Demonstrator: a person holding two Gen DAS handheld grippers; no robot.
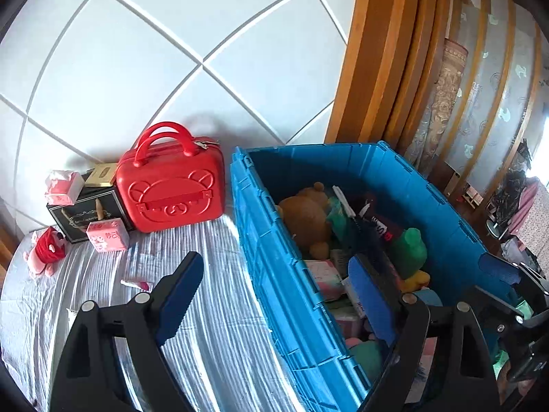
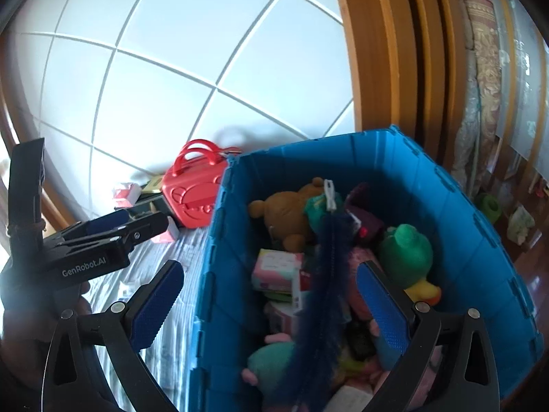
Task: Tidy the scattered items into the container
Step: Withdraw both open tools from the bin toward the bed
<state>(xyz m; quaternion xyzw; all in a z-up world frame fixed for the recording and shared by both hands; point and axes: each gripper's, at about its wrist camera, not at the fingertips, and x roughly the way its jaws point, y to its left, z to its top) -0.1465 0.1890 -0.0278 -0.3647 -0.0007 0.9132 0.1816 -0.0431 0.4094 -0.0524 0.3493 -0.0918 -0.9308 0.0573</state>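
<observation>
A blue plastic crate (image 1: 271,267) (image 2: 405,158) stands on the bed, full of toys: a brown plush bear (image 1: 305,216) (image 2: 281,209), a green plush duck (image 1: 410,250) (image 2: 406,254), small boxes and a dark blue feather wand (image 2: 326,274) lying on top. My left gripper (image 1: 278,288) is open and empty, straddling the crate's left wall. My right gripper (image 2: 271,302) is open and empty over the crate's left wall, above the wand. A small pink tube (image 1: 135,284) lies on the striped sheet.
A red bear-face case (image 1: 171,192) (image 2: 195,199), a black box (image 1: 85,213), pink boxes (image 1: 108,235) and a red-pink plush (image 1: 46,252) sit against the white tiled wall. A wooden door frame (image 1: 370,51) stands behind the crate. The left gripper's body (image 2: 103,240) shows in the right wrist view.
</observation>
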